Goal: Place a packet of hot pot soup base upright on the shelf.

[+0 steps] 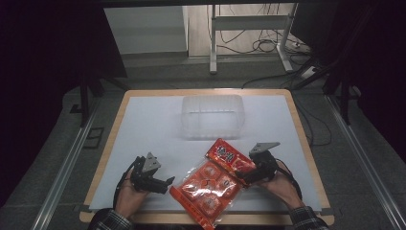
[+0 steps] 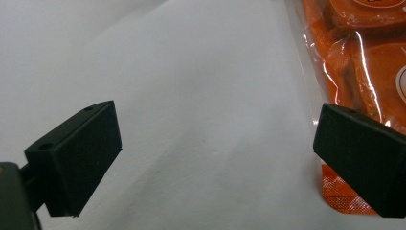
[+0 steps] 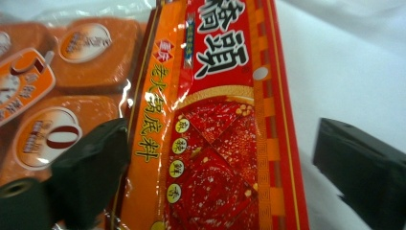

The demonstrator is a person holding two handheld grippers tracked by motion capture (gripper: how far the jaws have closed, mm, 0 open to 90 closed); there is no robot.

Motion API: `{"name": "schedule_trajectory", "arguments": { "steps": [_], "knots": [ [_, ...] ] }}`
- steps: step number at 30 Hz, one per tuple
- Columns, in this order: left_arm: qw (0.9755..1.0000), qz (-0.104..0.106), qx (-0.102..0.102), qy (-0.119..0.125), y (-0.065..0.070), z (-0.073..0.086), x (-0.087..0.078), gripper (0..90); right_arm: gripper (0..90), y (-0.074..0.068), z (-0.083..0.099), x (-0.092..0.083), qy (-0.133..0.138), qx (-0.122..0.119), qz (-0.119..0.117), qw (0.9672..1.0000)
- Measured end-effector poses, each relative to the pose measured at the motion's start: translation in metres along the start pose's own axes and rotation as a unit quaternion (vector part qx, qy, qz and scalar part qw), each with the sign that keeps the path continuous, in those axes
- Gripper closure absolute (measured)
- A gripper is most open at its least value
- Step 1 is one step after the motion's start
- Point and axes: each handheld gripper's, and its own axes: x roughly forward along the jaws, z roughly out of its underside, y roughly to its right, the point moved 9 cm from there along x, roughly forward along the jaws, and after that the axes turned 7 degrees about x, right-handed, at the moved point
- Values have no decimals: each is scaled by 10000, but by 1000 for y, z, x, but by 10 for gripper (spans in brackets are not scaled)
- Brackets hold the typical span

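Both grippers agape beside orange packet (image 1: 212, 184).

Lab (dim): black curtains (image 1: 43, 57), floor cables (image 1: 268, 45), covered table (image 1: 143, 124).

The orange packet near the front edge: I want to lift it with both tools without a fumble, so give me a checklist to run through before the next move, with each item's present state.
1. Left tool open: ok, jaws wide apart in the left gripper view.
2. Right tool open: ok, jaws spread either side of the packet's red header.
3. Orange packet lying flat on the white table: ok.
4. Left tool straddling the packet: not ok, just one jaw reaches its sealed edge.
5. Clear container standing apart from the packet: ok.
6. Container's inside free: cannot tell.
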Motion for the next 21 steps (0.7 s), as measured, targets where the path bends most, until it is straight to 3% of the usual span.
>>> {"name": "schedule_trajectory", "arguments": {
  "steps": [7,10,11,15,17,19,21],
  "knots": [
    [10000,-7,55,-38,1,0,1,25,290,-8,-11,2,-36,5,-373,9993],
    [10000,1,53,-39,1,0,1,26,402,-17,-17,-1,69,52,-689,9976],
    [10000,7,58,-42,1,0,2,27,454,-23,-15,1,-47,-21,-773,9970],
    [9999,9,91,-48,2,0,2,28,527,-27,-10,9,-319,-190,-622,9974],
    [9999,11,106,-56,2,0,2,29,560,-28,-11,11,-313,-120,-646,9973],
    [9999,0,119,-62,3,0,2,30,639,-27,-12,12,-312,-141,-582,9977],
    [9999,-10,133,-60,2,0,2,31,779,-28,-10,14,-384,-142,-562,9976]
  ]
}}
